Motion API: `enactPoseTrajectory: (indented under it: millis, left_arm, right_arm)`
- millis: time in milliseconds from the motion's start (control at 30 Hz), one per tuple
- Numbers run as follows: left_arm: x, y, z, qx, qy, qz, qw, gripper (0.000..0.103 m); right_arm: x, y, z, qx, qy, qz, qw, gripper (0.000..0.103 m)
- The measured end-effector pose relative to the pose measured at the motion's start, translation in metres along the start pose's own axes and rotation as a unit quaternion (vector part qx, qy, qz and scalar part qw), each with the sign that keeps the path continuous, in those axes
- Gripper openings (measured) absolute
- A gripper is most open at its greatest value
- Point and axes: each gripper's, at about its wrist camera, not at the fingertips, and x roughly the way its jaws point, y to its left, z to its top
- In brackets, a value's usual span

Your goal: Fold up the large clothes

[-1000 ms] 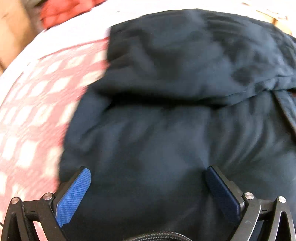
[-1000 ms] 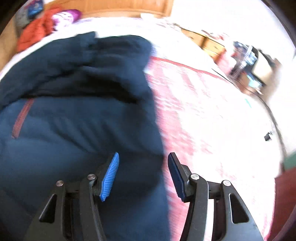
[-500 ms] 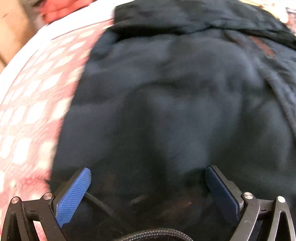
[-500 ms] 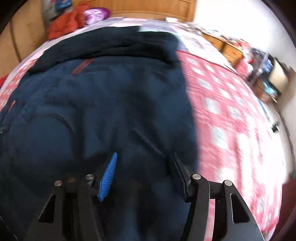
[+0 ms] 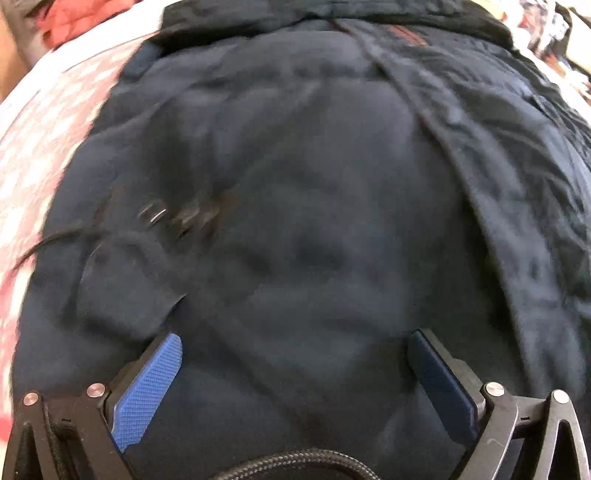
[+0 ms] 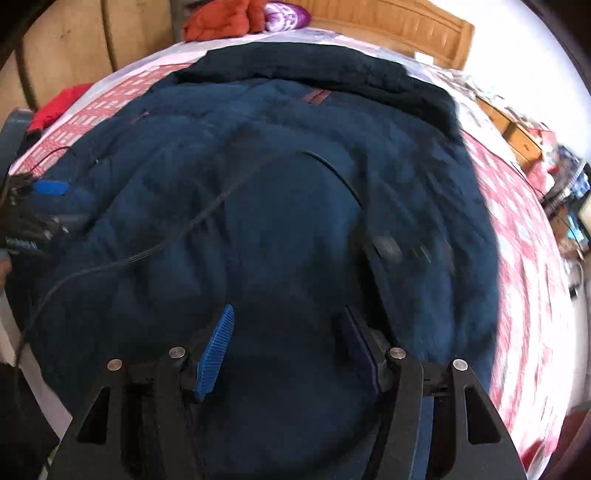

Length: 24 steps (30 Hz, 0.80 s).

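A large dark navy padded jacket [image 5: 314, 184] lies spread on a bed, its hood at the far end [image 6: 295, 70]. My left gripper [image 5: 295, 350] hovers over the jacket's near part, jaws wide apart with only flat fabric under them. A drawstring toggle [image 5: 155, 214] lies on the cloth left of it. My right gripper [image 6: 288, 332] points down at the jacket [image 6: 277, 221]; its jaws are opening and nothing is pinched between them. A thin black cable [image 6: 184, 229] trails across the jacket. The left gripper's blue pad [image 6: 50, 187] shows at the left edge of the right wrist view.
The bed has a red and white checked sheet [image 6: 524, 240], also seen left of the jacket [image 5: 37, 147]. Orange-red clothes [image 6: 221, 18] and a purple item [image 6: 284, 14] sit by the wooden headboard [image 6: 388, 26]. A red cloth [image 6: 55, 103] lies at the left bed edge.
Both grippers have travelled back along the jacket away from the hood, which has receded to the top of both views. The right jaws stand a little wider.
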Motion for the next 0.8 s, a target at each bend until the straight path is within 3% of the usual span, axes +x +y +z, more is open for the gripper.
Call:
enactPoseTrajectory:
  millis: [133, 267, 400, 533, 600, 633, 700, 800]
  left_arm:
    - [-0.013, 0.015, -0.019, 0.012, 0.005, 0.011, 0.9998, 0.102]
    - [-0.020, 0.014, -0.027, 0.012, 0.018, 0.020, 0.9996, 0.102]
    - [-0.028, 0.021, -0.036, 0.003, 0.028, 0.016, 0.9995, 0.102]
    - [-0.036, 0.028, -0.048, 0.010, 0.037, 0.010, 0.9992, 0.102]
    - [-0.040, 0.032, -0.053, 0.008, 0.041, 0.011, 0.9991, 0.102]
    - [-0.041, 0.036, -0.055, 0.007, 0.043, 0.015, 0.9989, 0.102]
    - [-0.044, 0.042, -0.058, 0.000, 0.047, 0.018, 0.9987, 0.102]
    - [-0.050, 0.050, -0.059, -0.011, 0.050, 0.027, 0.9983, 0.102]
  right_arm:
    - [-0.027, -0.038, -0.040, 0.009, 0.015, -0.031, 0.999, 0.062]
    - [-0.040, -0.033, -0.054, -0.014, 0.028, -0.042, 0.999, 0.063]
    - [-0.041, -0.008, -0.059, -0.058, 0.035, -0.022, 0.997, 0.063]
    - [-0.044, -0.023, -0.077, -0.040, 0.049, -0.002, 0.998, 0.062]
    - [-0.049, -0.039, -0.085, -0.025, 0.063, -0.032, 0.997, 0.062]
    - [-0.053, -0.049, -0.087, -0.011, 0.065, -0.026, 0.997, 0.061]
    - [-0.056, -0.061, -0.094, -0.011, 0.096, -0.071, 0.993, 0.062]
    - [-0.072, -0.082, -0.100, 0.008, 0.102, -0.080, 0.992, 0.062]
